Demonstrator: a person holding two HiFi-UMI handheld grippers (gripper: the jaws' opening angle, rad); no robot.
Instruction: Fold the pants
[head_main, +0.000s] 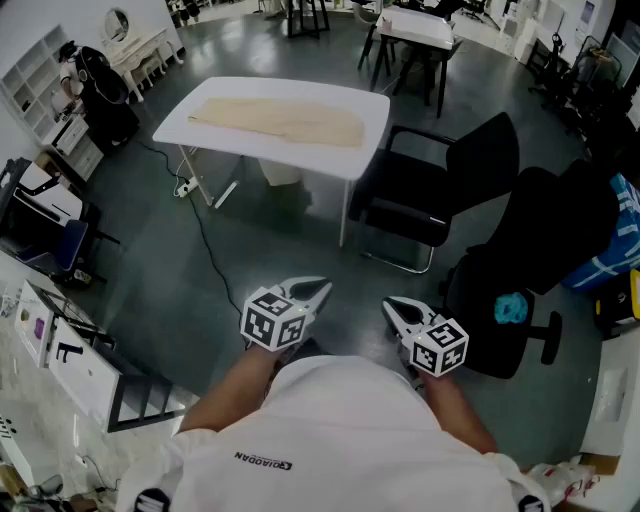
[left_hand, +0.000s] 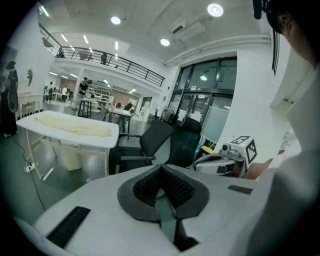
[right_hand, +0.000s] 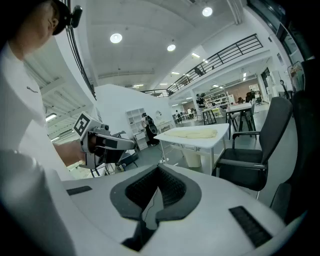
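Observation:
Cream pants (head_main: 285, 120) lie spread flat on a white table (head_main: 300, 90) far across the floor from me. Both grippers hang close to the person's body, well short of the table. My left gripper (head_main: 312, 291) is shut with nothing in it, its pads meeting at their tips (left_hand: 161, 167). My right gripper (head_main: 392, 305) is likewise shut and empty (right_hand: 158, 167). The pants (left_hand: 75, 125) and table (left_hand: 65, 136) show at the left of the left gripper view, and the pants (right_hand: 195, 133) sit mid-distance in the right gripper view.
A black visitor chair (head_main: 440, 190) stands at the table's right end, with a black office chair (head_main: 545, 260) nearer me. A white bin (head_main: 280, 170) sits under the table. A power strip and cable (head_main: 185, 187) lie on the floor at left. Shelves and desks line the left wall.

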